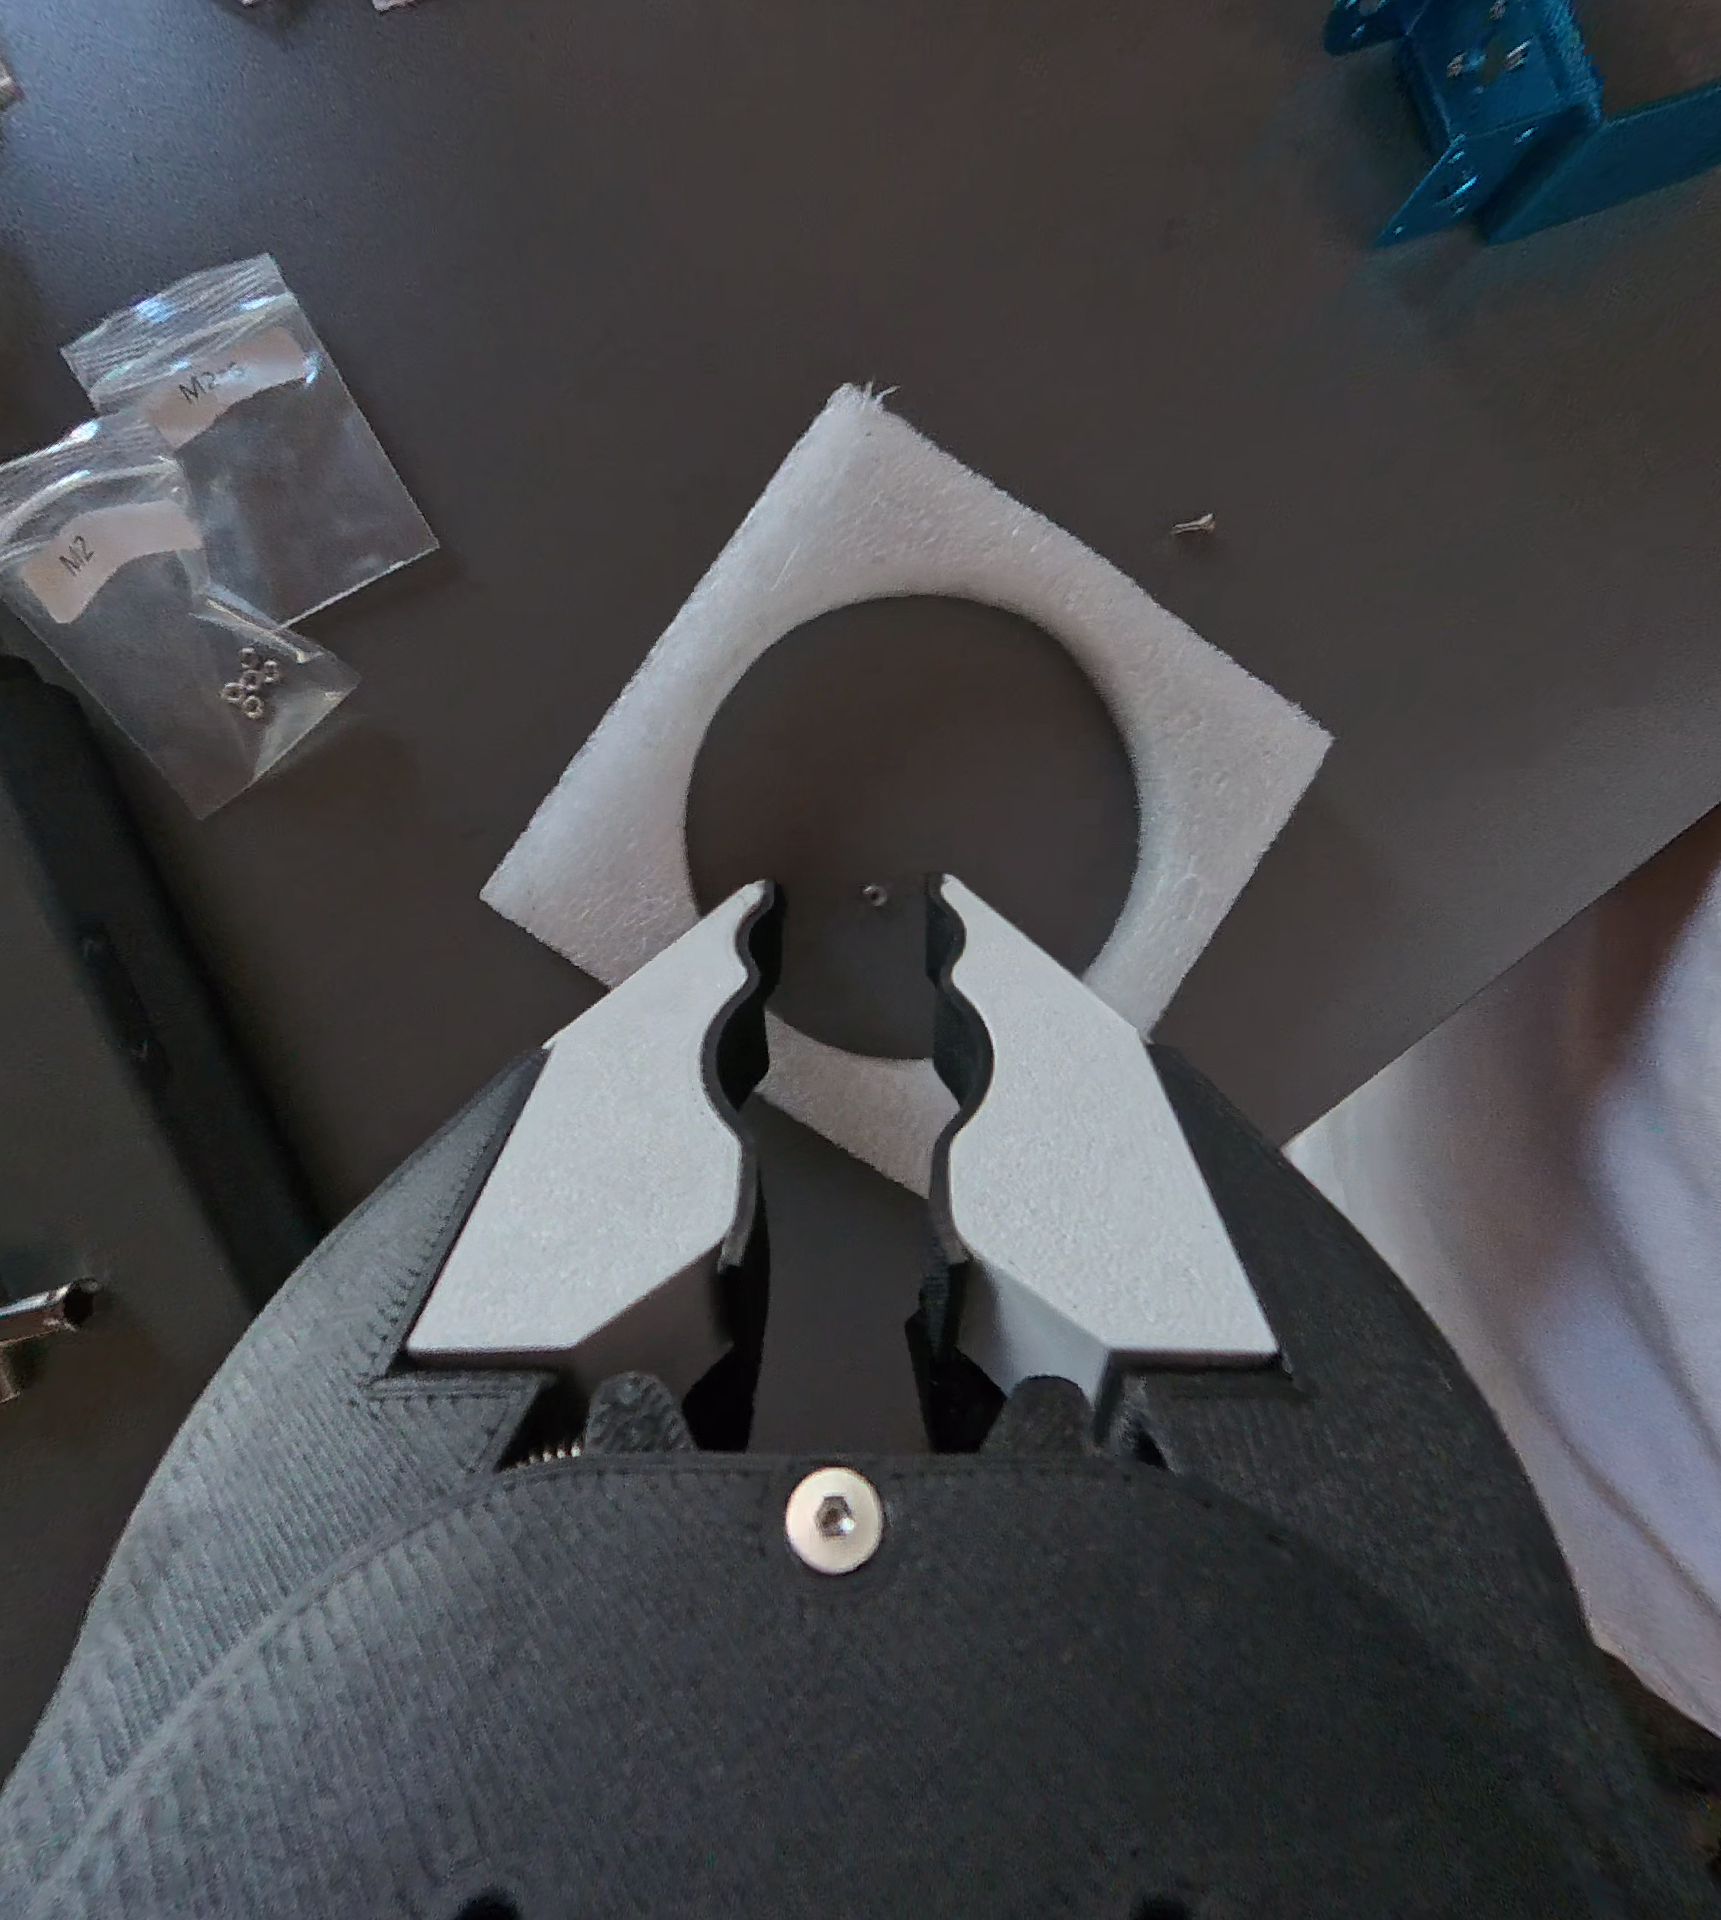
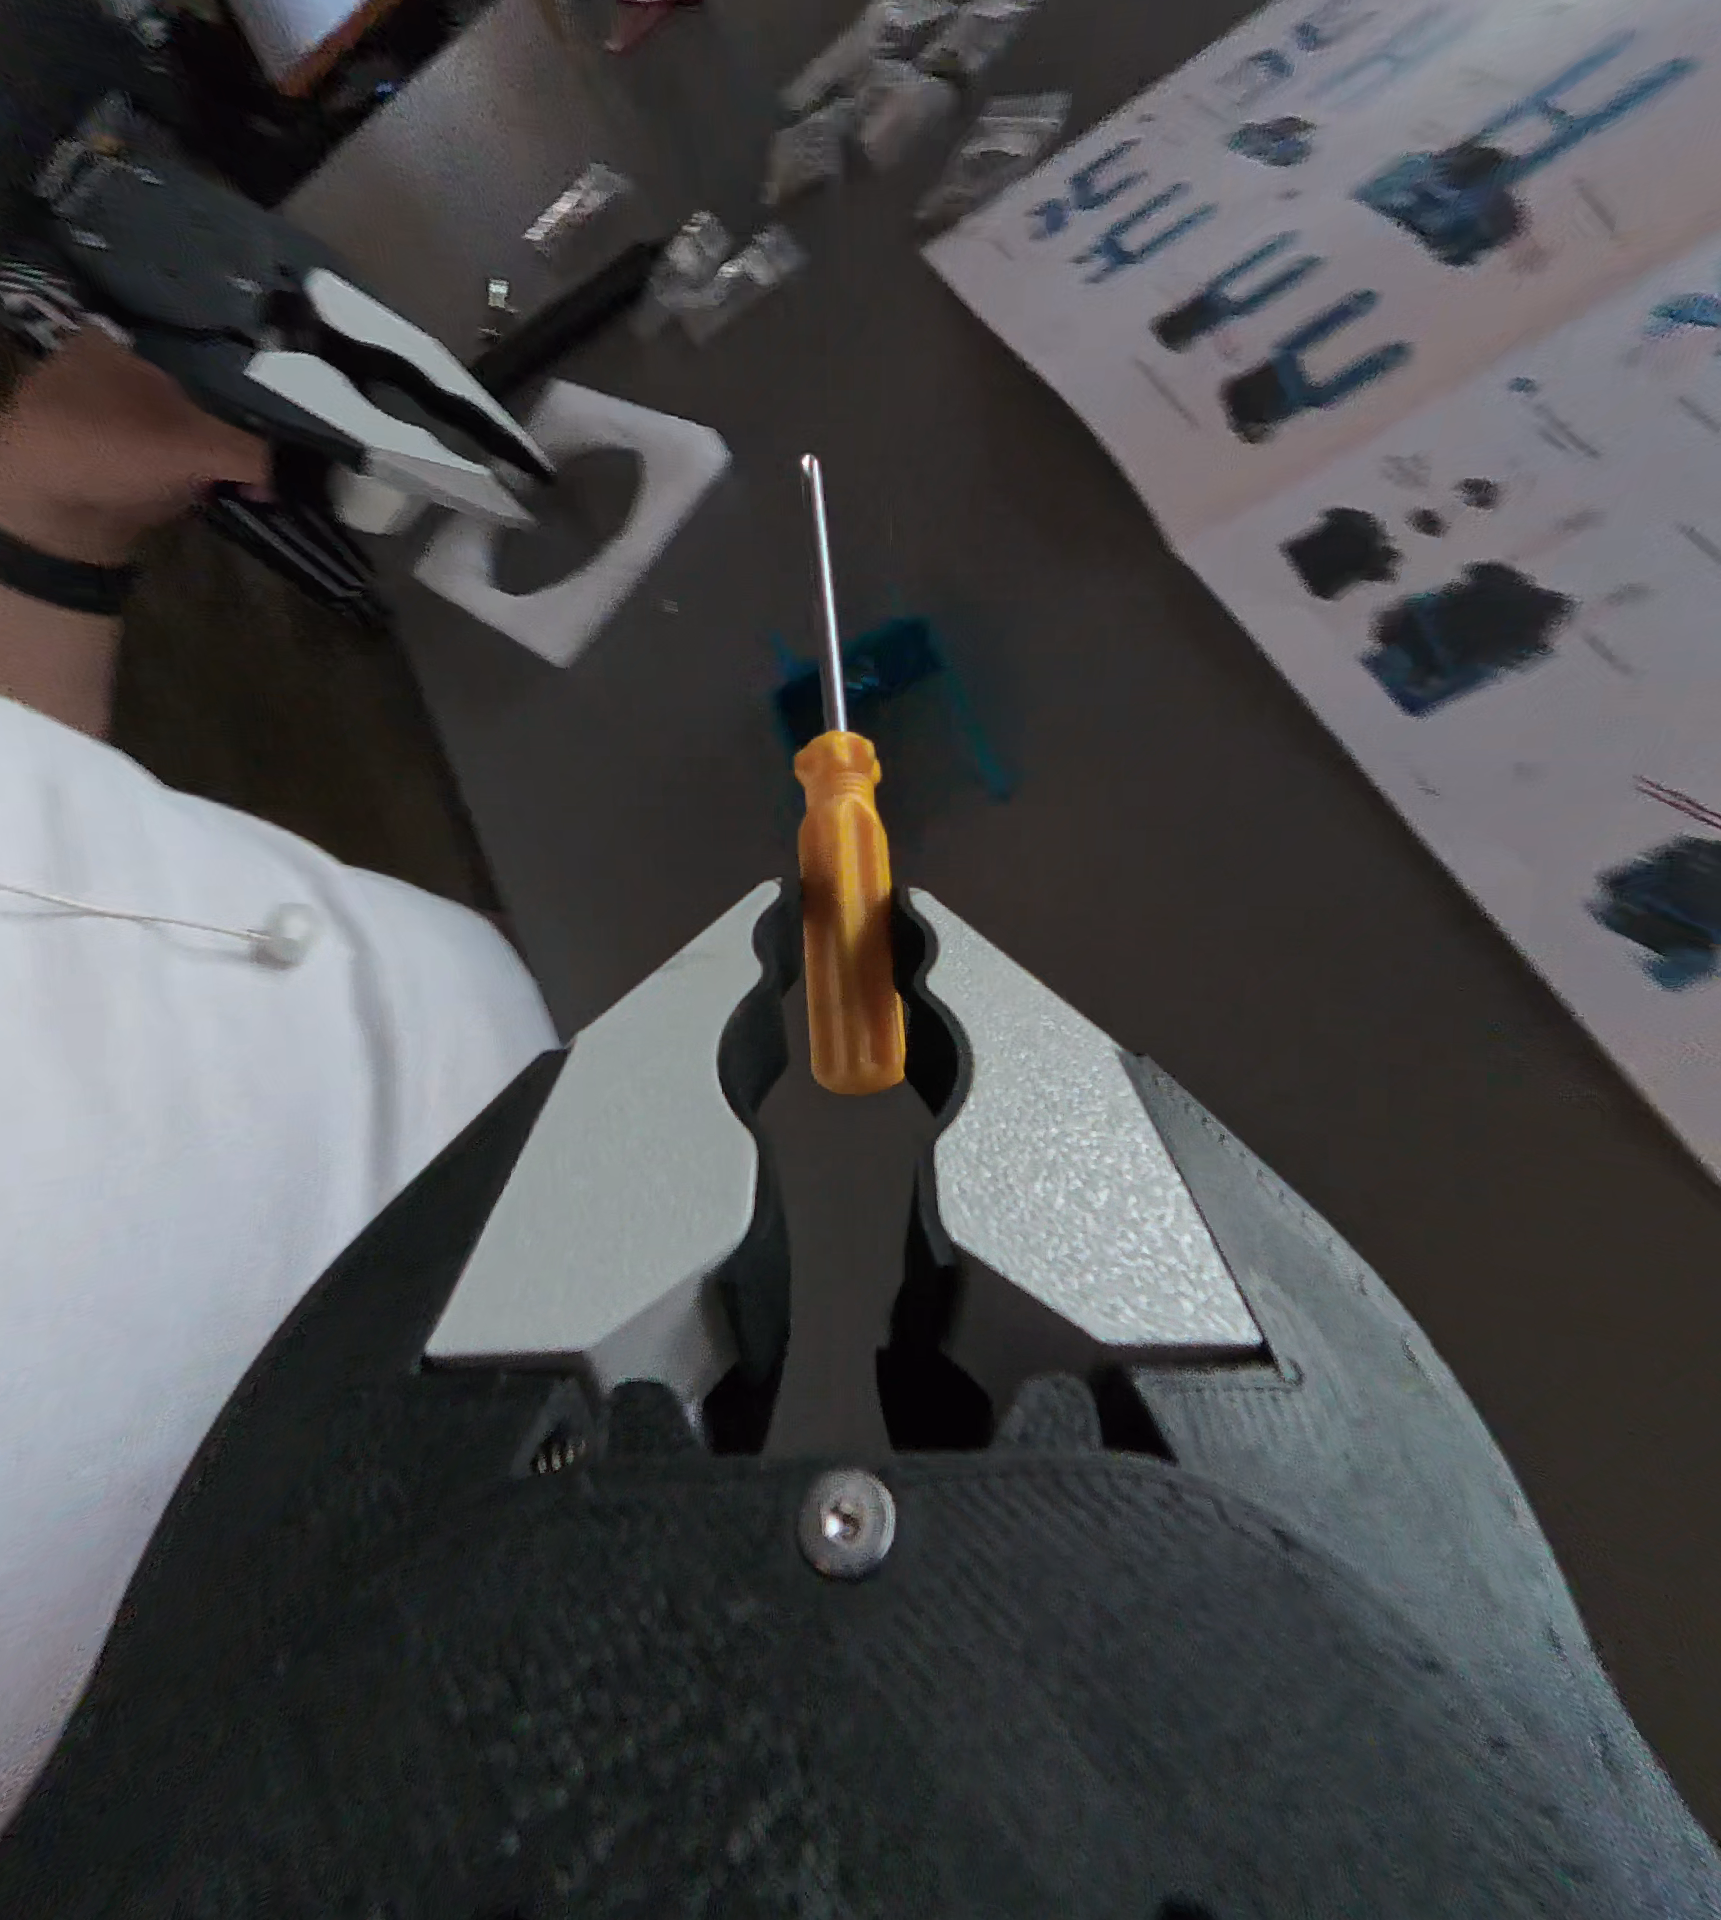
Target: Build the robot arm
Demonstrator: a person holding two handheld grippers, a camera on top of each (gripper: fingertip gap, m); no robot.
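Right wrist view, tool [image 2: 843,904] gripping screwdriver [image 2: 851,914], shaft forward.

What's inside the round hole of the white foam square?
Inside the foam square hole: bare dark table and one tiny nut. The left gripper fingers cover its near edge.

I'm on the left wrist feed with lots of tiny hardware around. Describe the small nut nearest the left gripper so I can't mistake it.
Start at the white foam square with the round hole, lying on the dark table. Inside that hole, on bare table, a tiny silver nut sits just ahead of the open left gripper. It lies loose and alone, unlike the nuts sealed in the clear bag.
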